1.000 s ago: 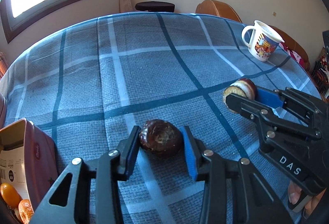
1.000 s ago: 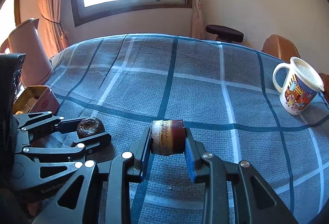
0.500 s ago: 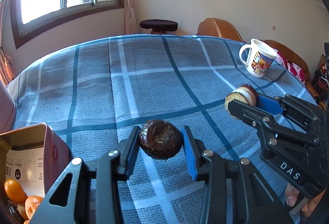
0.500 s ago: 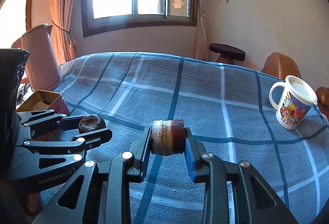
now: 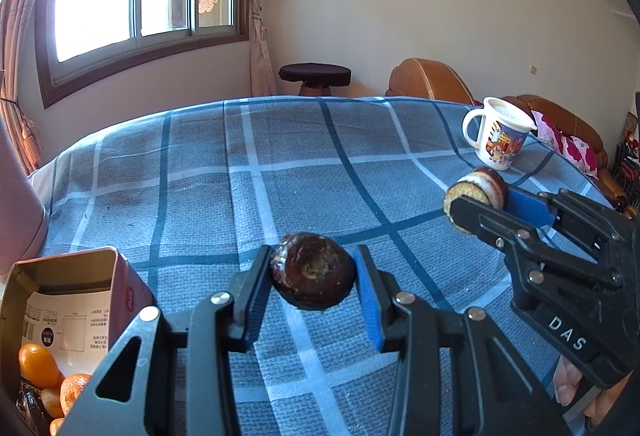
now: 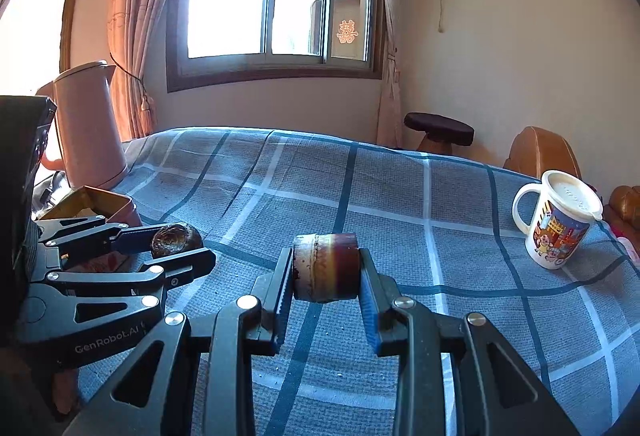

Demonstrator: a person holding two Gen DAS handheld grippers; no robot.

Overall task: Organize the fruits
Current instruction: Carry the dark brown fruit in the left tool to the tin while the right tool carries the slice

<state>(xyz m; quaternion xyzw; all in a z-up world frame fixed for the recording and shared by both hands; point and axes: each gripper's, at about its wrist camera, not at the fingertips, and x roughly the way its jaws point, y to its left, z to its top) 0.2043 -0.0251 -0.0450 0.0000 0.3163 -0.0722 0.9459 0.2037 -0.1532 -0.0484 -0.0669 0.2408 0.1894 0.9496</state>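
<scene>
A dark brown round fruit (image 5: 316, 272) hangs above the blue checked tablecloth (image 5: 280, 164), with my left gripper (image 5: 314, 276) shut on it. My right gripper (image 6: 326, 272) is shut on a second dark fruit piece (image 6: 326, 264), cut flat, its pale face showing in the left wrist view (image 5: 468, 192). Both are held in the air side by side, the right gripper (image 5: 478, 202) to the right of the left one (image 6: 172, 248). An open red box (image 5: 120, 276) at the lower left holds several oranges (image 5: 38, 364).
A white cartoon mug (image 5: 500, 140) with a lid stands at the cloth's right side. A pink kettle (image 6: 88, 124) stands behind the box (image 6: 100, 200) on the left. A dark stool (image 5: 316, 74) and brown chairs (image 5: 428, 80) lie beyond the far edge.
Both grippers have risen a little with their fruits and tipped upward, so more of the window and wall shows. The red box has come further into the left wrist view.
</scene>
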